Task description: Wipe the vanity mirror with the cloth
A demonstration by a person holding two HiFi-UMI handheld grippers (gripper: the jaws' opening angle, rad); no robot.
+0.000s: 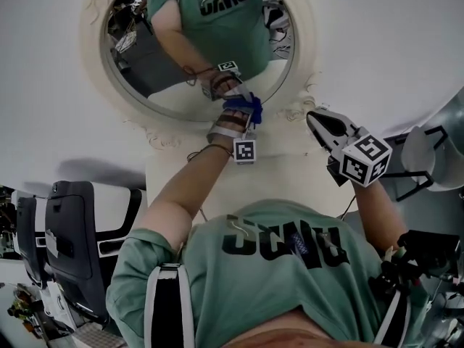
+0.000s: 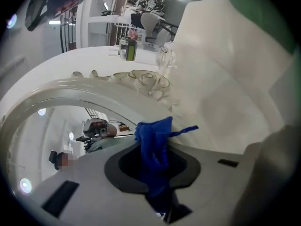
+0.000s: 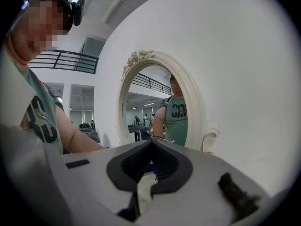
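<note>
Cloth (image 1: 245,109), blue, is clamped in the left gripper (image 1: 241,114) at the mirror (image 1: 93,46)'s lower rim. Wiping is judged barely begun. The right gripper (image 1: 317,120) is kept closed and empty.

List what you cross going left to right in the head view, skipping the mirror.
dark chairs → left gripper shut on the blue cloth → right gripper, shut with nothing in it → white round object on a black stand
</note>
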